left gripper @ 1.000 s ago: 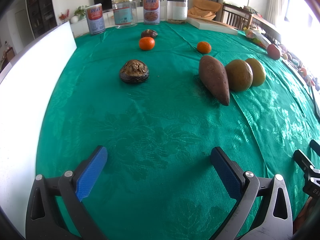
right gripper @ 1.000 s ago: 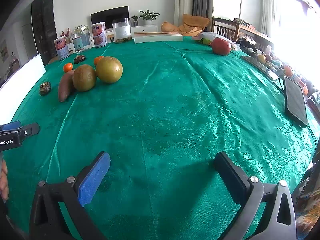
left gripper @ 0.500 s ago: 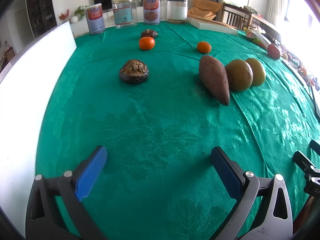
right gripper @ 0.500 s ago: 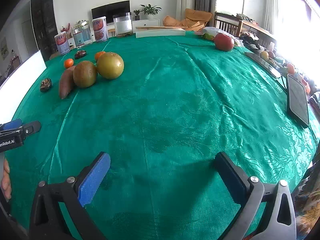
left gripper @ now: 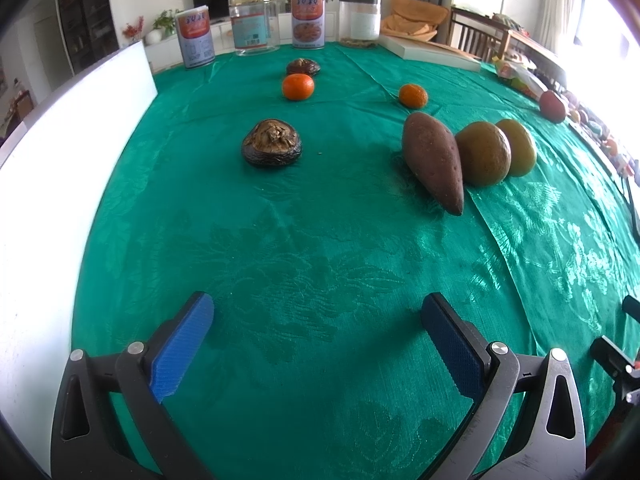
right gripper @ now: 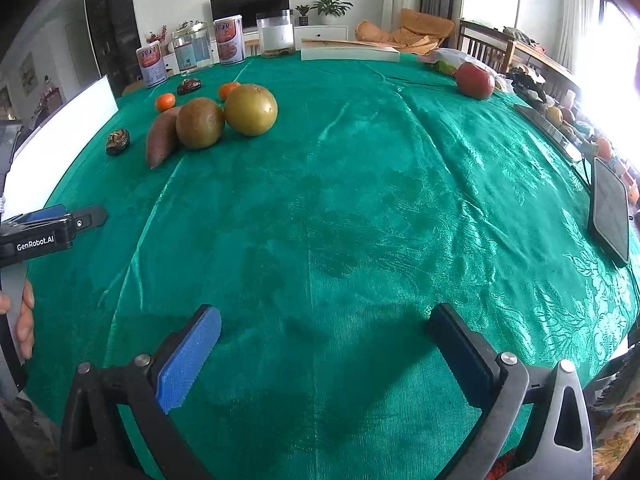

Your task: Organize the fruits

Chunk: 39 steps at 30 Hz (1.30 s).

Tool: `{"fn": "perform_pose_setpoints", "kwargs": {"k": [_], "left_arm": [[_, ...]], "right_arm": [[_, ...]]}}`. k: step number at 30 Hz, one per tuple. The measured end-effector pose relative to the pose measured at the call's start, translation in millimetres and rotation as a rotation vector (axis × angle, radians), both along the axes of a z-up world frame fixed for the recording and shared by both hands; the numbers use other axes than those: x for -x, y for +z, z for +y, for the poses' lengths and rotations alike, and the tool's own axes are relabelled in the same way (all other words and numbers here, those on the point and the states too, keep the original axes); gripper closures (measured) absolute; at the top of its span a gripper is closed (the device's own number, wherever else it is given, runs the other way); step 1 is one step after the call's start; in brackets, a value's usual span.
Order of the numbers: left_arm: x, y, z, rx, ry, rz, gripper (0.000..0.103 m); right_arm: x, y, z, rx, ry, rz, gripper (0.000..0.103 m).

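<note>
Left wrist view shows the fruit spread over a green tablecloth [left gripper: 320, 264]: a sweet potato [left gripper: 433, 160] lies touching a round brownish-green fruit [left gripper: 483, 153], which in turn touches a second, yellower one [left gripper: 518, 151], while two small oranges [left gripper: 298, 86] [left gripper: 413, 95] sit farther back, well apart from each other. Two dark, wrinkled mushroom-like pieces [left gripper: 271, 147] [left gripper: 303, 67] rest to the left of the cluster, and a red apple [right gripper: 475, 80] stands alone near the far right edge. Round fruits of this kind are likely firm but smooth, so they may roll or slip; a hold across the widest part looks safest. The sweet potato appears stiff and heavier, best taken across its thick middle rather than its tapered tip. The oranges seem light and slightly soft, calling for a gentle squeeze. The left gripper [left gripper: 318, 324] hovers low over bare cloth with its blue pads spread wide and nothing between them; the right gripper [right gripper: 326, 330] is likewise spread and empty, well short of any fruit. Tins and jars [left gripper: 256, 24] line the table's far end, with a white board [left gripper: 80, 120] along the left side.
</note>
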<state>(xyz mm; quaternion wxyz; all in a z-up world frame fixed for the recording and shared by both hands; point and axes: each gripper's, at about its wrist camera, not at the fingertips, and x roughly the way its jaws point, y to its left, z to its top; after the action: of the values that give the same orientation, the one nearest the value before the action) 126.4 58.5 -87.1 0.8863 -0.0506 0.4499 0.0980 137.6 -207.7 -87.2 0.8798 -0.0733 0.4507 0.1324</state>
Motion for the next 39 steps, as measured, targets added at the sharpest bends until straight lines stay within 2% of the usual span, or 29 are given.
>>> {"fn": "perform_pose_setpoints", "kwargs": {"k": [3,8,11,17,22,24,26,39], "left_arm": [[0.0,0.1,0.1,0.0,0.0,0.0,0.0],[-0.1,0.2,0.0,0.001,0.0,0.0,0.0],[0.0,0.2,0.3,0.001,0.0,0.0,0.0],[0.1,0.2,0.4,0.001,0.0,0.0,0.0],[0.2,0.3,0.2,0.001,0.0,0.0,0.0],[0.3,0.3,0.3,0.001,0.0,0.0,0.0],[0.2,0.3,0.1,-0.001,0.0,0.0,0.0],[0.1,0.1,0.0,-0.003,-0.001,0.001,0.0]], "right_arm": [[-1.1,2.0,-4.5,-0.035,0.008,0.017,0.0],[-3.5,7.9,-29.9,-0.209,-0.024,0.034,0.0],[-4.8,8.2,-36.9,-0.219,-0.078,0.022,0.0],[-5.0,6.6,-23.8,-0.141,-0.125,-0.016,0.0],[-1.6,4.5,-24.0,-0.145,-0.168,-0.054,0.0],[-0.8,2.9,-18.5,-0.099,-0.166,-0.06,0.0],[-2.0,-1.1,-6.2,-0.001,-0.15,-0.057,0.0],[0.6,-1.3,-5.1,0.0,-0.167,-0.066,0.0]]}}
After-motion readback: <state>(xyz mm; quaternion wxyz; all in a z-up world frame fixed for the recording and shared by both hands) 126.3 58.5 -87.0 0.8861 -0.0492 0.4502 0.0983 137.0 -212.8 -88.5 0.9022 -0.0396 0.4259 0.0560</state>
